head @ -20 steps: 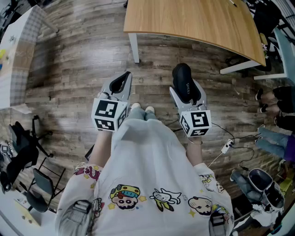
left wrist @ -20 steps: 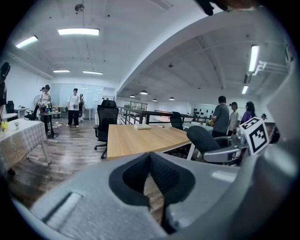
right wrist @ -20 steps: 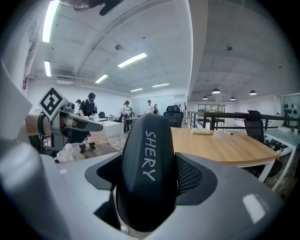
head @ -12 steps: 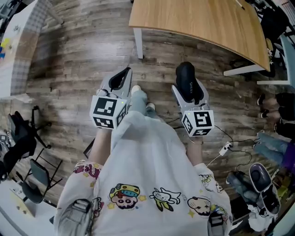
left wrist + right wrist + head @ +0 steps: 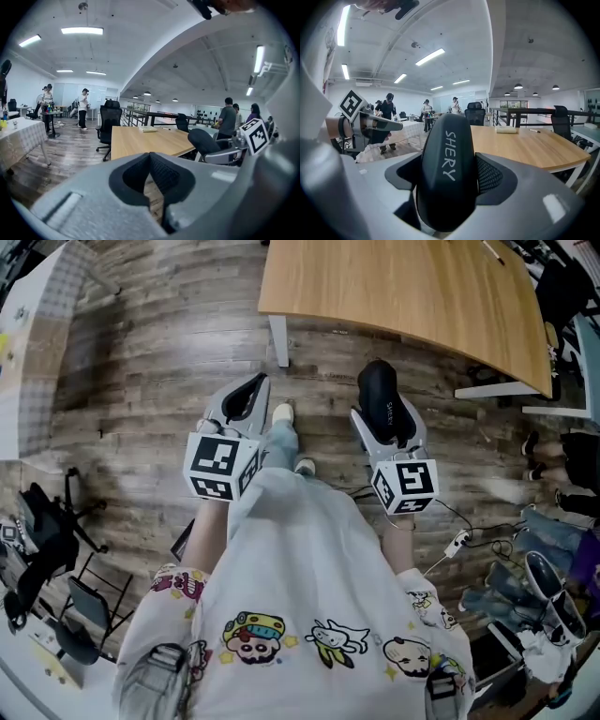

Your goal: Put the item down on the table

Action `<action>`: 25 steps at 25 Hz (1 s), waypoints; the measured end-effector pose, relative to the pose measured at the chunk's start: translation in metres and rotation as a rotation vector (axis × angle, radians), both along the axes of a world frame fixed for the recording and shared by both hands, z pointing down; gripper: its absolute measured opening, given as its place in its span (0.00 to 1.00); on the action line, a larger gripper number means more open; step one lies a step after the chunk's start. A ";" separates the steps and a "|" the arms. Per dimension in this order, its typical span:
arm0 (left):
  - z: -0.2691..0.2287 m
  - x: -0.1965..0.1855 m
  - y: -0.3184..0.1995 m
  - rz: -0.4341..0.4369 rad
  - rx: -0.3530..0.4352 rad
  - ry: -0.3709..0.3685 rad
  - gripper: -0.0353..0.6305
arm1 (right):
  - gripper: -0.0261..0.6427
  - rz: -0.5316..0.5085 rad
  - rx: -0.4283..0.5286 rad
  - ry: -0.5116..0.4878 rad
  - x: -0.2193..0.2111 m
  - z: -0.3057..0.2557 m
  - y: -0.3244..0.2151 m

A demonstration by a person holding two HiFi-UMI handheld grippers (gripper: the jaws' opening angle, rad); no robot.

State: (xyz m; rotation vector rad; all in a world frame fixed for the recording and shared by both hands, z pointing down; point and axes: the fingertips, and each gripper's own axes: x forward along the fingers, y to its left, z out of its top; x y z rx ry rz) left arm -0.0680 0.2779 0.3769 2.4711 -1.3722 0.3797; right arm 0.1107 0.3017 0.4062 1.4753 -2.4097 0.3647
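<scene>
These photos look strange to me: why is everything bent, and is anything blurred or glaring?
Head view: the wide lens bows the wooden table; light is even. Left gripper view: black corners, a curving ceiling, a glaring strip light. Right gripper view: the black case looms huge up close, its white lettering quite sharp.

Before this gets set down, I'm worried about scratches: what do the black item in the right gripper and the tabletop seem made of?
Black item: probably moulded plastic or leatherette, near-matte, judging by its smooth rounded shell with a dull sheen and white print. Tabletop: light wood or wood-look laminate, satin, with fine streaky grain.
</scene>
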 end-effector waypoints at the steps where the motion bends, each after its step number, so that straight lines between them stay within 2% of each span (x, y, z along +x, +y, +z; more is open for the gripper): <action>1: -0.001 -0.001 -0.014 0.008 0.002 0.003 0.05 | 0.56 0.005 0.002 0.003 -0.002 -0.002 -0.013; 7: -0.010 -0.013 -0.090 0.051 0.015 0.009 0.05 | 0.56 0.027 0.026 0.015 -0.018 -0.018 -0.087; 12: -0.013 -0.023 -0.131 0.080 0.027 0.009 0.05 | 0.56 0.070 0.023 0.013 -0.024 -0.020 -0.124; 18: -0.006 -0.037 -0.156 0.111 0.008 0.025 0.05 | 0.56 0.116 0.001 0.044 -0.035 -0.018 -0.144; 25: 0.009 -0.039 -0.170 0.123 -0.035 0.034 0.05 | 0.56 0.149 -0.049 0.067 -0.027 -0.011 -0.150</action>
